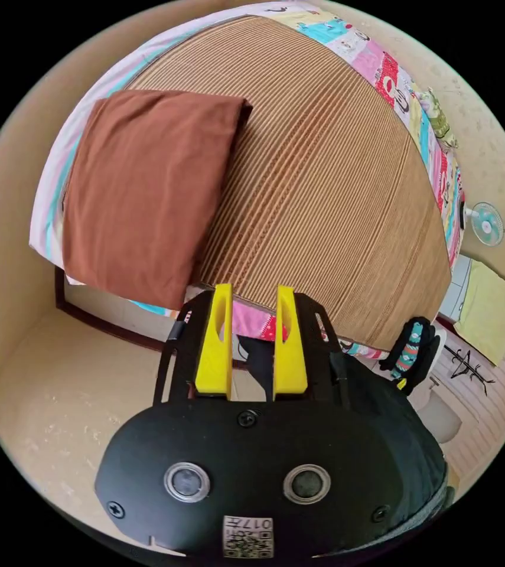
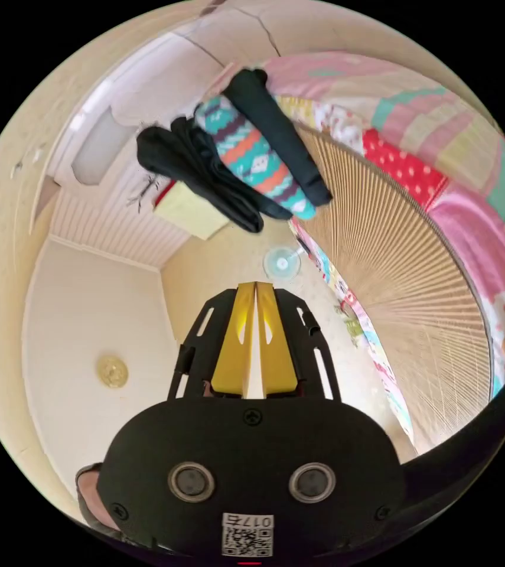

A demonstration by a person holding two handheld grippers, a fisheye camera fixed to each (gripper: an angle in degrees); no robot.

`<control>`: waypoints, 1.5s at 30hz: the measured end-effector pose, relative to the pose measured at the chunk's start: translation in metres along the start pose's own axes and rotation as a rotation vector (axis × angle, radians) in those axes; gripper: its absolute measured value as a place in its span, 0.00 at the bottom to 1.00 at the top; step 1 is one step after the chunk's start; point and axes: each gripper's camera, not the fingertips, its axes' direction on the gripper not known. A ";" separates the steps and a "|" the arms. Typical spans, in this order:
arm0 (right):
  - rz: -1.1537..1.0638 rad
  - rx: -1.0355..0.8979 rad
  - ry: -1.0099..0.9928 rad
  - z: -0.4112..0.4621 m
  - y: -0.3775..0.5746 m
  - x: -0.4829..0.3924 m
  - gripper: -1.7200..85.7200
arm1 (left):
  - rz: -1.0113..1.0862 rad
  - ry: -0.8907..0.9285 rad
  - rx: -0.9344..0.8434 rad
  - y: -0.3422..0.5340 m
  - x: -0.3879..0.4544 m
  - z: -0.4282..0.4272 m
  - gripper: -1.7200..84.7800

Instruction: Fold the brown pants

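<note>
We see the brown pants already folded into 1 neat rectangle at 10 o'clock on the bed's woven mat, so our left tongs hang parted and empty (right tongs nearly closed, holding nothing).

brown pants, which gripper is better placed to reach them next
Left, probably. The left gripper is open and faces the folded brown pants on the mat. The right gripper is shut and points toward a wall.
</note>
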 end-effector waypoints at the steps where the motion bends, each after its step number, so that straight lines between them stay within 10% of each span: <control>1: 0.004 -0.074 0.015 0.013 0.006 -0.002 0.03 | -0.005 -0.074 -0.002 -0.006 -0.007 0.000 0.20; 11: -0.140 -0.273 0.027 0.051 0.045 -0.065 0.02 | -0.040 -0.152 -0.156 -0.030 -0.063 0.046 0.17; 28: 0.081 -0.440 -0.057 0.112 0.111 0.013 0.03 | 0.960 1.312 0.685 0.051 -0.068 -0.242 0.04; 33: 0.084 -0.529 -0.046 0.135 0.115 0.007 0.02 | 0.977 1.607 0.716 0.048 -0.088 -0.226 0.05; 40: 0.102 -0.457 -0.004 0.106 0.100 -0.003 0.02 | 0.096 0.896 0.108 0.023 -0.133 -0.081 0.10; 45: 0.105 -0.410 0.028 0.084 0.095 -0.010 0.02 | -0.102 0.436 0.185 0.052 -0.122 -0.066 0.12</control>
